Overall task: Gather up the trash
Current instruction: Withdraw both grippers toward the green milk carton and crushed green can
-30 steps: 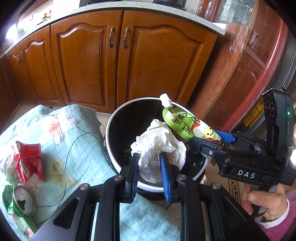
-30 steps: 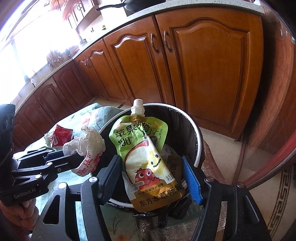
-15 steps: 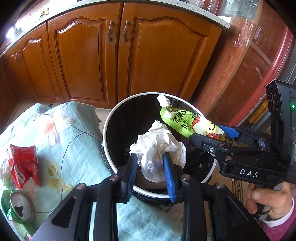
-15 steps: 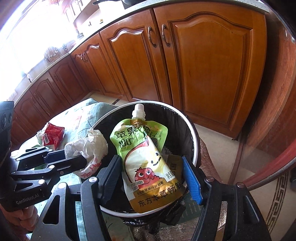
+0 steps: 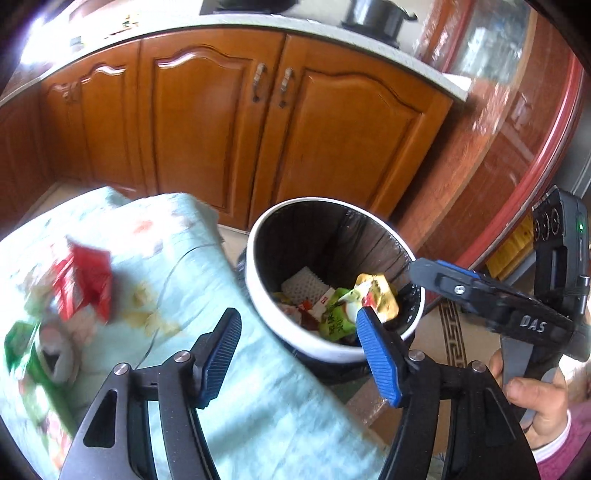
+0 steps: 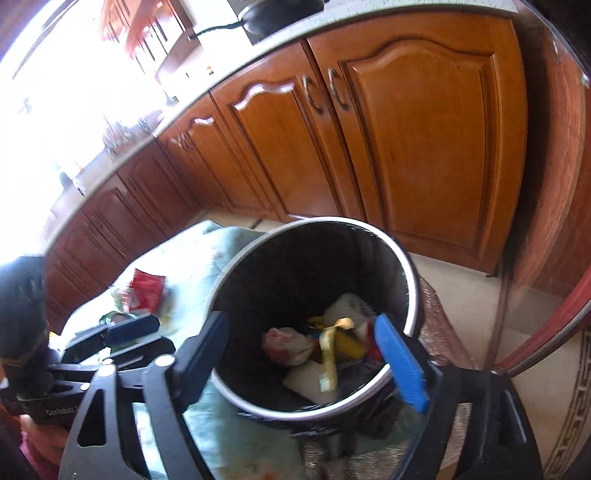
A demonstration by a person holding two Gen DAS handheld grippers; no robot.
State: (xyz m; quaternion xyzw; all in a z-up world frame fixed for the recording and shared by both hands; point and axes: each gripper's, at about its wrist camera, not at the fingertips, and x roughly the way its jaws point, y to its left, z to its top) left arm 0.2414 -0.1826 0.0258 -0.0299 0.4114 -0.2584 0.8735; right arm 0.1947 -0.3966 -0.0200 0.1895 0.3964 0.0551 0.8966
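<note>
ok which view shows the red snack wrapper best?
Left wrist: the red snack wrapper sits large on the floral cloth, though motion-blurred. Right wrist shows it only small, past the trash bin.

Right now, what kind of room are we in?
Most likely a home kitchen. Wooden cabinets run under a pale countertop, a dark pot sits on top, and a black-lined trash bin stands on the floor beside a cloth-covered table.

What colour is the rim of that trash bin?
White, around a black-lined inside; the bin rim shows best in the left wrist view.
</note>
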